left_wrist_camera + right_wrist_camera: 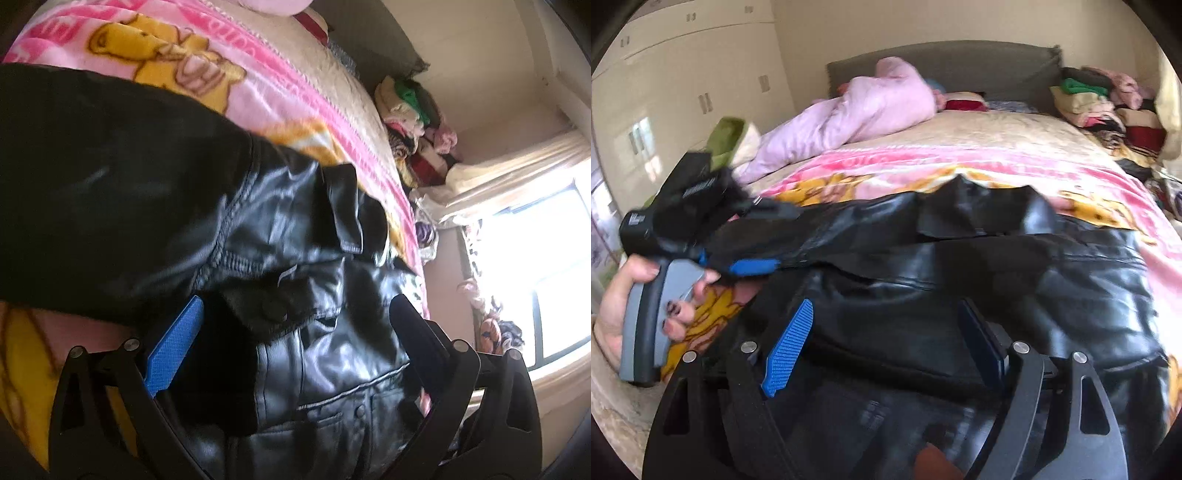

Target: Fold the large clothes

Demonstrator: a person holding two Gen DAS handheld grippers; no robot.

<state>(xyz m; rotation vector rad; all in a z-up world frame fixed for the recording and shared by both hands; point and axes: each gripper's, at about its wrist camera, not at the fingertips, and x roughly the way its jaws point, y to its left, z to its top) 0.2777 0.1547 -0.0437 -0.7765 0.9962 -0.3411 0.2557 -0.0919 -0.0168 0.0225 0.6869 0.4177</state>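
A black leather jacket [332,332] lies on a pink cartoon blanket [258,85] on the bed. In the left wrist view my left gripper [295,317] is open, its blue-padded fingers [173,350] spread wide on either side of the jacket's snap pocket flap, right over the leather. In the right wrist view my right gripper [886,332] is open too, fingers [790,347] apart over a folded black part of the jacket [997,266]. The left gripper [753,266] shows there at the left, held in a hand, lying along the jacket's left edge.
A pink quilt [857,110] lies bunched near the grey headboard [960,62]. A pile of folded clothes [1100,107] sits at the bed's far right corner. White cupboards [683,85] stand at the left. A bright window [535,277] is beyond the bed edge.
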